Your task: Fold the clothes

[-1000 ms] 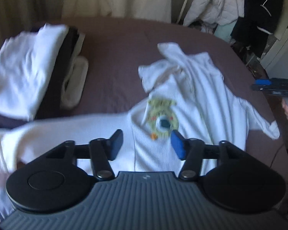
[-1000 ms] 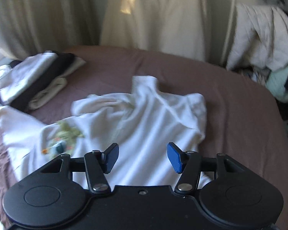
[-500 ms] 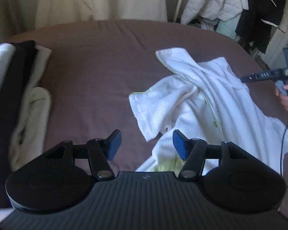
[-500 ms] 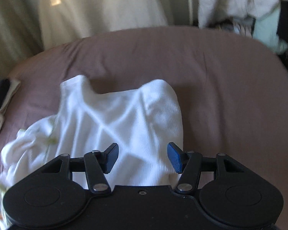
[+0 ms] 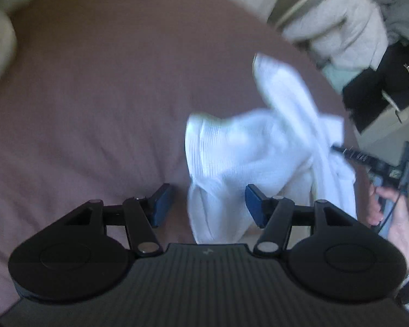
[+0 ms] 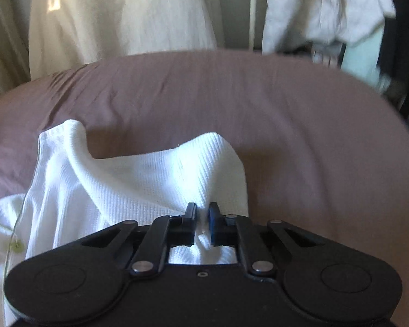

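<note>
A bed (image 6: 286, 109) with a mauve-brown sheet fills both views. On it lies a crumpled white ribbed garment (image 6: 139, 174), toward the bed's near right part in the left wrist view. Pale curtains (image 6: 122, 13) and hanging clothes (image 6: 327, 8) stand beyond the bed. The left gripper (image 5: 208, 204) hovers with its fingers wide apart, a hanging fold of the garment between them, not pinched. The right gripper (image 6: 202, 223) has its fingers closing narrowly, pinching a ridge of the white fabric near its right edge. A hand (image 5: 390, 212) holds that gripper's handle.
</note>
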Action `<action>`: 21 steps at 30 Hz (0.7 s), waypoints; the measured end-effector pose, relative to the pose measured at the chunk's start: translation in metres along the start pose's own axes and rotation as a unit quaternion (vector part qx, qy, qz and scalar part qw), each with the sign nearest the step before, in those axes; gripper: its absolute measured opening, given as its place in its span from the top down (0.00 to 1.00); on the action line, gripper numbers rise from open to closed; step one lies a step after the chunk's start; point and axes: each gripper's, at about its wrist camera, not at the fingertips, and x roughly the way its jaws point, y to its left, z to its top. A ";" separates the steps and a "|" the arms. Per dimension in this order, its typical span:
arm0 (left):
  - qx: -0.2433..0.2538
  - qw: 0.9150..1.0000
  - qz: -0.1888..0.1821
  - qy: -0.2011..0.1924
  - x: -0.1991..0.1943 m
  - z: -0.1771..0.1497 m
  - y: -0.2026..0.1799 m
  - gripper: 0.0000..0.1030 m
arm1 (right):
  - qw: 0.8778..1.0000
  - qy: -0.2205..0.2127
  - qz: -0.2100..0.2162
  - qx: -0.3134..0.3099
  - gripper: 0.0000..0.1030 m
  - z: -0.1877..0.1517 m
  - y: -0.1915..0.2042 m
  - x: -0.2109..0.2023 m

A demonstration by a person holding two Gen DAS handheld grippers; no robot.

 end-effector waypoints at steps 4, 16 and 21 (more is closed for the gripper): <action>0.106 0.993 0.059 0.004 0.007 0.001 -0.030 0.98 | 0.997 -0.050 -0.030 -0.045 0.92 0.015 0.006 -0.037; 0.240 0.906 0.267 -0.223 -0.031 0.100 -0.122 0.17 | 0.977 -0.098 -0.189 -0.030 0.64 0.080 -0.013 -0.049; 0.288 0.917 0.235 -0.142 -0.020 0.054 -0.103 0.13 | 0.992 -0.069 -0.092 0.052 0.56 0.045 -0.008 -0.070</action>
